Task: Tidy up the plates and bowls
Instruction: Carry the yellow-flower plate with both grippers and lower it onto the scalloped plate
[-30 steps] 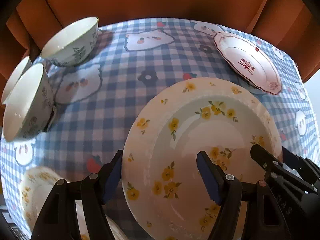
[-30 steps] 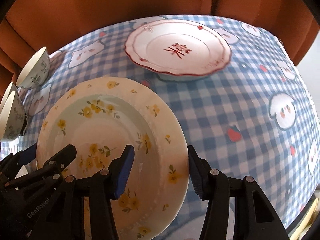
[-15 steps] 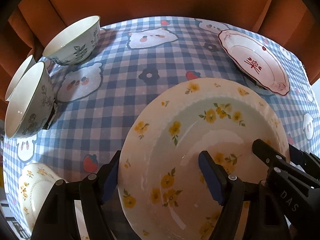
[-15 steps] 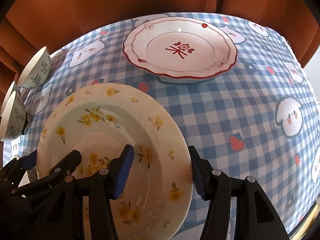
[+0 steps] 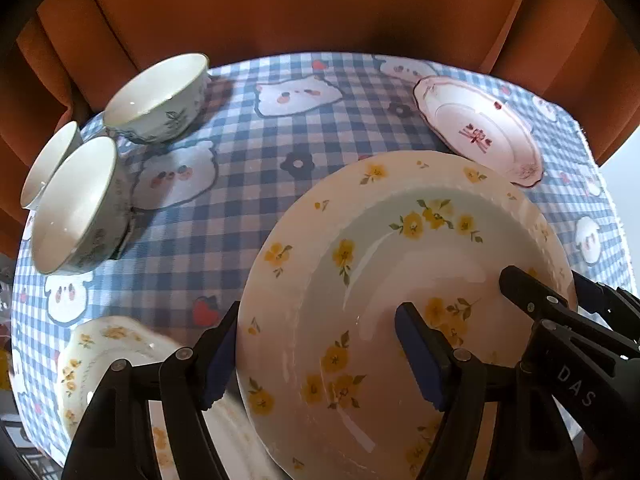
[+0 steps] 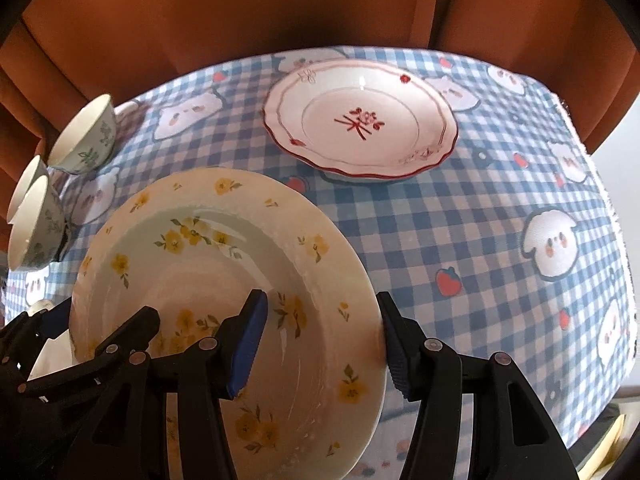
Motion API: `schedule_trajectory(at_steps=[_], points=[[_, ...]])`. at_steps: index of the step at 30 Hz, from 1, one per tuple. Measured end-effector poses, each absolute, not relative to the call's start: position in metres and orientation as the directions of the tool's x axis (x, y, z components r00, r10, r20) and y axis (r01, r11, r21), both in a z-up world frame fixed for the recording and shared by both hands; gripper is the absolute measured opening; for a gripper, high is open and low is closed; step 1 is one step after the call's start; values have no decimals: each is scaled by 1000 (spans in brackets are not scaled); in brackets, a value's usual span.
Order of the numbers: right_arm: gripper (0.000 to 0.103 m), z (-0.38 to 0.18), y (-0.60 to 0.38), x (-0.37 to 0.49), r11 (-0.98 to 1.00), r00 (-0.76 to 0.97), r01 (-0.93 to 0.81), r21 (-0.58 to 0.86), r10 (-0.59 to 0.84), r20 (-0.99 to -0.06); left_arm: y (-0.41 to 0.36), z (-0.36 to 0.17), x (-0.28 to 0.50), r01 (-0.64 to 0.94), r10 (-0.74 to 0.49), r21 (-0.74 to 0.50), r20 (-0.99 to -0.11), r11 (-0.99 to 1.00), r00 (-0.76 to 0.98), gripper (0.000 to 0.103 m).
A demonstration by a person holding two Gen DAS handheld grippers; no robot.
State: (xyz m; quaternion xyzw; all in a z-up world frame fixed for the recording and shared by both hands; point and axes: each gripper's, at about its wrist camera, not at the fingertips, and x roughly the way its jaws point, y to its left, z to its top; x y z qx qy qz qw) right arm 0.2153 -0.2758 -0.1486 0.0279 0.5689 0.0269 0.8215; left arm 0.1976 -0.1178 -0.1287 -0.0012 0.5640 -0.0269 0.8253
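Yellow-flower plate (image 5: 404, 300) empty, tilted, lifted off the surface (image 6: 460, 240), gripped on both sides. Left tool (image 5: 316, 356) clamps its 9 o'clock rim, one finger outside, one in the well; right tool (image 6: 320, 344) clamps the 3 o'clock rim likewise. Red plate (image 6: 360, 120) empty at 12–1 o'clock. Three bowls (image 5: 156, 96) empty at 10 o'clock. Second yellow plate (image 5: 104, 356) below at 8 o'clock. Orange curtain (image 6: 280, 12) behind.
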Motion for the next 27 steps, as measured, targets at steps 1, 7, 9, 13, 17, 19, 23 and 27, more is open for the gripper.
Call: schedule_trajectory(at_steps=[1,7,9,13,17,19,23,27], points=[[59,-144,-274,212,997,356,-11,75,74,-932,-115,-124,194,44,-52,-38,-928,998,368,75],[59,-120,-254,190,998,384,0,63,58,-921,-91,-103,175,55,-78,-61,-913,997,401,75],[59,-113,-245,182,998,392,1,60,55,-918,-81,-98,167,55,-84,-67,-909,996,409,75],[59,-103,-225,166,998,405,-4,56,52,-913,-61,-92,153,56,-91,-74,-904,996,417,75],[59,-99,-207,152,998,406,-8,55,54,-913,-40,-92,138,53,-94,-80,-904,995,416,75],[59,-98,-196,146,998,406,-12,53,54,-912,-31,-92,132,50,-95,-82,-906,995,414,75],[59,-99,-175,134,998,403,-18,54,57,-913,-11,-98,119,47,-96,-84,-914,995,395,75],[59,-103,-157,124,998,394,-25,55,60,-917,5,-108,109,43,-94,-84,-924,996,370,75]])
